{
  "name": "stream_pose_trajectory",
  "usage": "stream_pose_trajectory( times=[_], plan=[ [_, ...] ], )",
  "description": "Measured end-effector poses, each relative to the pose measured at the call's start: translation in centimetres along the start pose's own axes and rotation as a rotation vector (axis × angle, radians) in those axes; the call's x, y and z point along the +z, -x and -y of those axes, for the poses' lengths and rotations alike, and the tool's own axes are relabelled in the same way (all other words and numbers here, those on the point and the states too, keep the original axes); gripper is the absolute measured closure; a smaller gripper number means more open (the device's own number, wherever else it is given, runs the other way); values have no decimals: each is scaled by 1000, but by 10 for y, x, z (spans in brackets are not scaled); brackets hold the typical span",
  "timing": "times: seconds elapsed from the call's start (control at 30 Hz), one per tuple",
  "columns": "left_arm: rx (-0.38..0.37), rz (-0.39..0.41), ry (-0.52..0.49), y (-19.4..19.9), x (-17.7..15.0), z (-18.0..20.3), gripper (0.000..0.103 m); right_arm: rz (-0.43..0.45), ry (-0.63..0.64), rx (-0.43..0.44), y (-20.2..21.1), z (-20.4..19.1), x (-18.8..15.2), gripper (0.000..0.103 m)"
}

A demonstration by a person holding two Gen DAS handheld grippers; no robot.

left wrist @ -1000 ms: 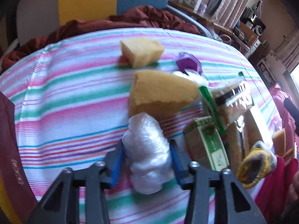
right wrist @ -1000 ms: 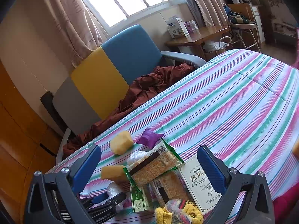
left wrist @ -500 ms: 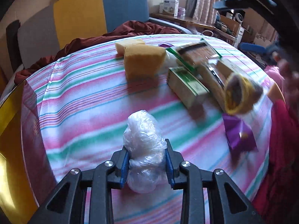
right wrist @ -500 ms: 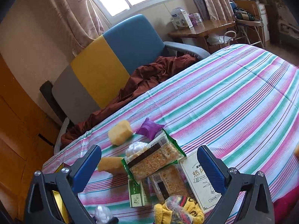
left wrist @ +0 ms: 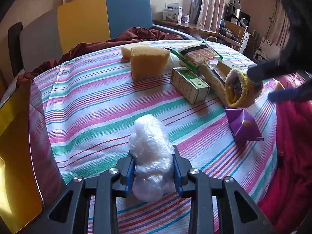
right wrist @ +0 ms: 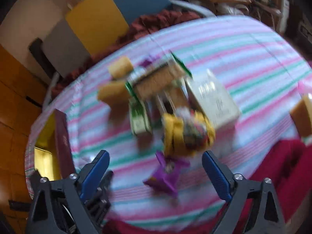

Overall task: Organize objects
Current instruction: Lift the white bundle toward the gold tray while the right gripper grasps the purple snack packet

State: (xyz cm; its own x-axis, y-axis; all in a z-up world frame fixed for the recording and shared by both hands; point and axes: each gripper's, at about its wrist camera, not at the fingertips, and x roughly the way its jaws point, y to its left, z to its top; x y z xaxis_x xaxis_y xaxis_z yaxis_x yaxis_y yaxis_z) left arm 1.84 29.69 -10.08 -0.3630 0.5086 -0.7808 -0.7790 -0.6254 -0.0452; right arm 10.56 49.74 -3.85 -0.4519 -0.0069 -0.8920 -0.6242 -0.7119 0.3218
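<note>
My left gripper (left wrist: pixel 153 167) is shut on a clear plastic bag bundle (left wrist: pixel 150 156) and holds it above the near part of the striped table (left wrist: pixel 93 105). My right gripper (right wrist: pixel 155 173) is open and empty; its view is blurred. It hovers over a yellow knitted bundle (right wrist: pixel 187 134) and a purple packet (right wrist: pixel 165 177). In the left wrist view the right gripper's dark fingers (left wrist: pixel 273 72) are beside the yellow bundle (left wrist: pixel 241 89), and the purple packet (left wrist: pixel 242 125) lies below it.
Two yellow sponges (left wrist: pixel 148 61), a green box (left wrist: pixel 189 84), cracker packs (left wrist: pixel 197 54) and a white box (right wrist: pixel 212 99) crowd the table's middle. A maroon and gold box (left wrist: pixel 17 146) stands at the left edge. A sofa (left wrist: pixel 93 17) with a brown cloth lies behind. Another sponge (right wrist: pixel 302 115) is at the right.
My left gripper has stayed shut on the bag, pulling back slightly. My right gripper has swung down fast toward the yellow bundle and the purple packet, blurring its view.
</note>
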Motion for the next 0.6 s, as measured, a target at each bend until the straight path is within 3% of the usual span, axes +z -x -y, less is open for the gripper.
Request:
stream_pose_trajectory(
  times=[0.1, 0.27, 0.3, 0.4, 0.6],
  plan=[
    [-10, -1, 9, 2, -3, -3, 71, -72, -88, -9, -24, 15, -9, 19],
    [-15, 2, 11, 6, -7, -5, 71, -64, -100, -20, -41, 17, -12, 21],
    [-17, 1, 12, 7, -7, -5, 71, -44, -83, -33, -45, 15, -13, 29],
    [-42, -11, 33, 13, -9, -8, 71, 3, 29, -121, -45, 2, -18, 66],
    [-101, 65, 56, 63, -13, -18, 72, 35, 200, -144, -48, -20, -29, 66]
  ],
)
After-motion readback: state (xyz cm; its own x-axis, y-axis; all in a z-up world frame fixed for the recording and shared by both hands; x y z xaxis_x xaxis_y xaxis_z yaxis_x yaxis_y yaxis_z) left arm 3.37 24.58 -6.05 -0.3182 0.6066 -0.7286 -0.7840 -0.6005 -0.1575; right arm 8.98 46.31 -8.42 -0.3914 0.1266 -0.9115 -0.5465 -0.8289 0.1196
